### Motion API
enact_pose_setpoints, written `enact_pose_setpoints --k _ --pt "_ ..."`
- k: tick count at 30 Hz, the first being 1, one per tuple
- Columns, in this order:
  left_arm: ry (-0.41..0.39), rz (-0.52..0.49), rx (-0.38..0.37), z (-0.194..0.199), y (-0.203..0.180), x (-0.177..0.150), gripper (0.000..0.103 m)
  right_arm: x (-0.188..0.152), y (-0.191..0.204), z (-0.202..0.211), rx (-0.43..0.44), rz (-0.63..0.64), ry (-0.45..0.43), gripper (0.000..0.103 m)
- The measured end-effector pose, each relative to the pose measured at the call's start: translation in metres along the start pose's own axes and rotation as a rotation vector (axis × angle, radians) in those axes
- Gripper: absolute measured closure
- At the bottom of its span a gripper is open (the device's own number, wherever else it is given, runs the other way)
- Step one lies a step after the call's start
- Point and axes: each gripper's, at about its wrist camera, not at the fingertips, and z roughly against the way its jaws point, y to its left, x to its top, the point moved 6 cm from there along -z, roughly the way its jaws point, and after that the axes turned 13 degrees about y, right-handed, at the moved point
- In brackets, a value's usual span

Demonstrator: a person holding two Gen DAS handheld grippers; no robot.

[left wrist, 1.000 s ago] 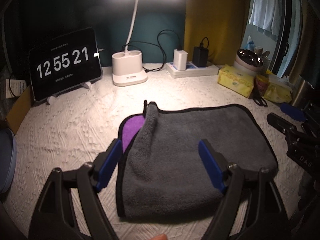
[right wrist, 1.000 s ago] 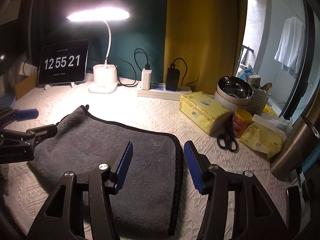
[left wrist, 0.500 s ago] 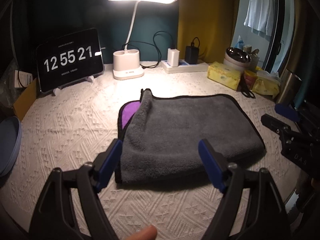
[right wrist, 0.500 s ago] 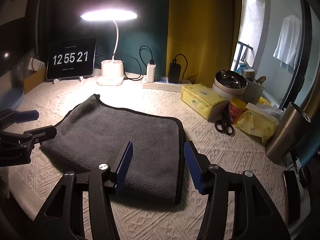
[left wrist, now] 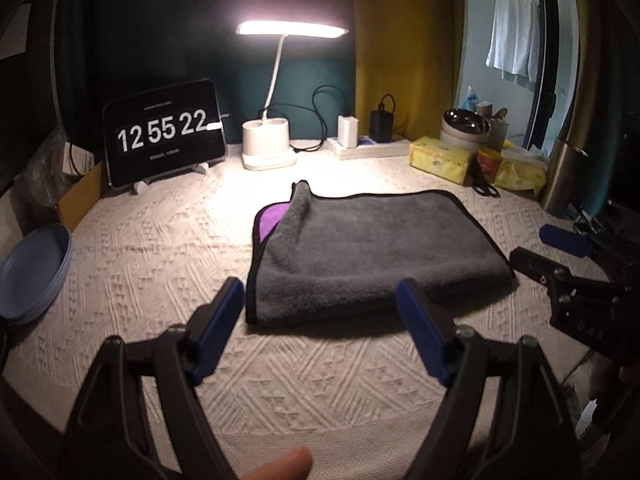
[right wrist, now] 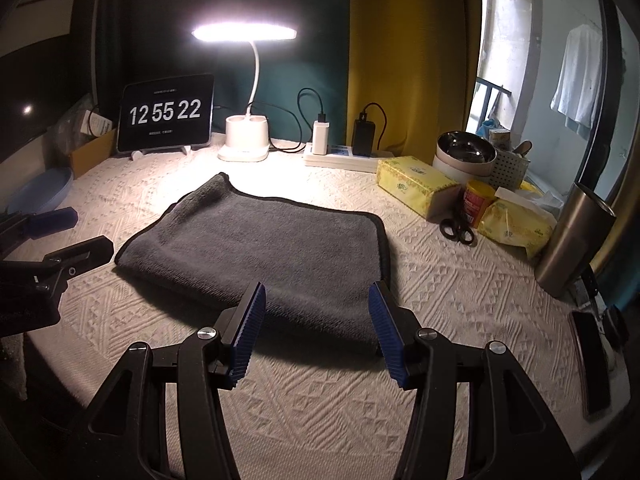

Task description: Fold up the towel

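Note:
A grey towel [left wrist: 368,248] with black edging lies folded flat on the white patterned tablecloth [left wrist: 152,248]. A purple inner layer [left wrist: 272,216] shows at its far left corner. The towel also shows in the right wrist view [right wrist: 260,248]. My left gripper [left wrist: 320,320] is open and empty, held back from the towel's near edge. My right gripper [right wrist: 316,328] is open and empty, just short of the towel's near right corner. Each gripper shows at the side of the other's view, the right one [left wrist: 560,264] and the left one [right wrist: 60,240].
At the back stand a clock tablet [left wrist: 164,132], a lit desk lamp [left wrist: 268,148] and a power strip [left wrist: 368,146]. Tissue packs [right wrist: 416,192], scissors [right wrist: 458,232], a steel bowl [right wrist: 466,154] and a steel tumbler [right wrist: 572,240] crowd the right. A blue plate [left wrist: 32,268] lies left.
Both grippers have pulled back and up from the towel, which now lies farther off in both views. The towel has not moved. Both grippers stay open.

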Motion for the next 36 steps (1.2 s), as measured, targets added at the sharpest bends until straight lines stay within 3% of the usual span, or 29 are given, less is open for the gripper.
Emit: enact_pose_setpoints --k 27,36 --pt "-0.186 0.004 -0.011 0.108 -0.006 -0.044 0.023 -0.045 0.019 0.091 -0.011 0.007 -0.125 0.046" --pt "-0.318 0.031 0.031 0.153 0.005 -0.053 0.023 -0.056 0.031 0.142 -0.027 0.002 -0.206 0.046"
